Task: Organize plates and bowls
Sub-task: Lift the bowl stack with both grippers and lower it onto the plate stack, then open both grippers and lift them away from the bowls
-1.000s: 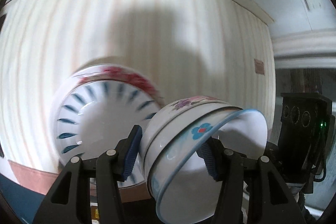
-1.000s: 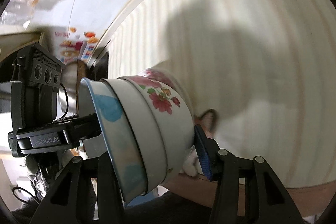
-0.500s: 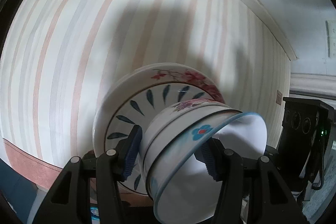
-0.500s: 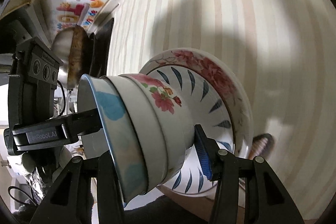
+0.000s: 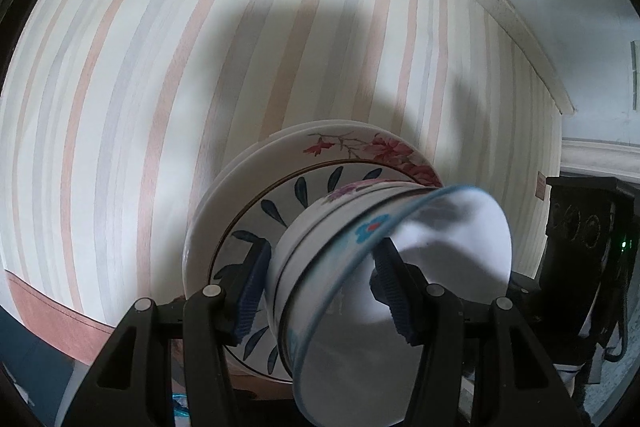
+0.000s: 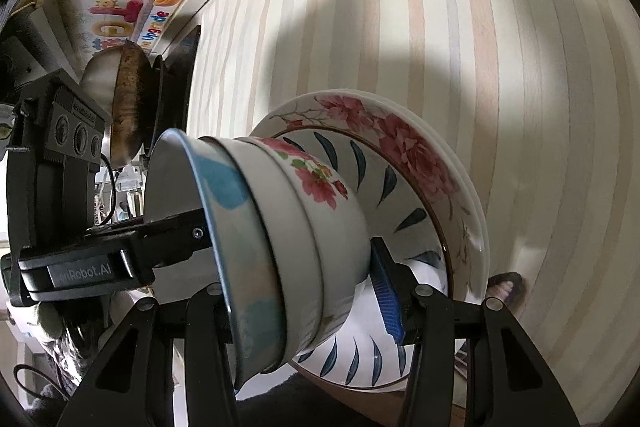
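A stack of nested bowls (image 5: 360, 267), floral outside with a blue-rimmed one on top, sits between the jaws of both grippers. My left gripper (image 5: 320, 279) is shut on the stack from one side, and my right gripper (image 6: 304, 267) is shut on it from the other; the stack also shows in the right wrist view (image 6: 288, 227). The bowls are right over a stack of plates (image 5: 248, 211), a blue-leaf plate on a red-flower plate (image 6: 420, 155). Whether the bowls touch the plates is hidden.
The plates rest on a cloth of pale pink and grey stripes (image 5: 140, 87) with a pink border (image 5: 48, 323). A browned metal pan (image 6: 124, 107) and a dark stove edge stand at the left of the right wrist view. A sandalled foot (image 6: 506, 287) shows beside the table.
Both grippers have carried the bowl stack across the striped cloth to the plates. The plates have come to lie directly behind the bowls and look closer.
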`<state>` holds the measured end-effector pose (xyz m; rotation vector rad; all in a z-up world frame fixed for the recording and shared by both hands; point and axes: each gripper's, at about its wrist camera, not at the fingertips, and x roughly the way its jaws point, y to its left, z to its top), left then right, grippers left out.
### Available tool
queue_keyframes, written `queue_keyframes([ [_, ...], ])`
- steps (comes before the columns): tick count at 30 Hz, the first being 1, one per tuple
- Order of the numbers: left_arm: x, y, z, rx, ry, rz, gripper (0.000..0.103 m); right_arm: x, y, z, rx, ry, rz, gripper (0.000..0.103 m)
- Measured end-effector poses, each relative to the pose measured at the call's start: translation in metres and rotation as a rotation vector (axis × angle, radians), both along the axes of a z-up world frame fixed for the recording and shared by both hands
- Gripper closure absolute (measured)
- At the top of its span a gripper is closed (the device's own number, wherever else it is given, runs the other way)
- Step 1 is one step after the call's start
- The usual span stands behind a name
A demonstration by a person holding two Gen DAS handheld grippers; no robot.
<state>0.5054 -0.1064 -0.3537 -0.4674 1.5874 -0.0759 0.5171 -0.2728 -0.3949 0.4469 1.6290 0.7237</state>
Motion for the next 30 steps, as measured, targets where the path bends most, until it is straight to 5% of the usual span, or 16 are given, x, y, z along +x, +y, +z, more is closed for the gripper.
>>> queue_keyframes([
  [11, -0.005, 0.000, 0.019, 0.064, -0.059, -0.021, 0.051, -0.005, 0.000, 0.008, -0.066, -0.032, -0.005, 0.051],
  [23, -0.046, -0.003, 0.074, 0.236, -0.203, -0.050, 0.051, -0.026, -0.016, 0.080, -0.146, -0.206, -0.052, 0.050],
  [28, -0.070, -0.004, 0.100, 0.291, -0.283, -0.064, 0.051, -0.051, -0.022, 0.115, -0.240, -0.301, -0.084, 0.027],
  [30, -0.077, -0.003, 0.107, 0.306, -0.308, -0.070, 0.039, -0.061, -0.024, 0.127, -0.261, -0.329, -0.109, 0.018],
])
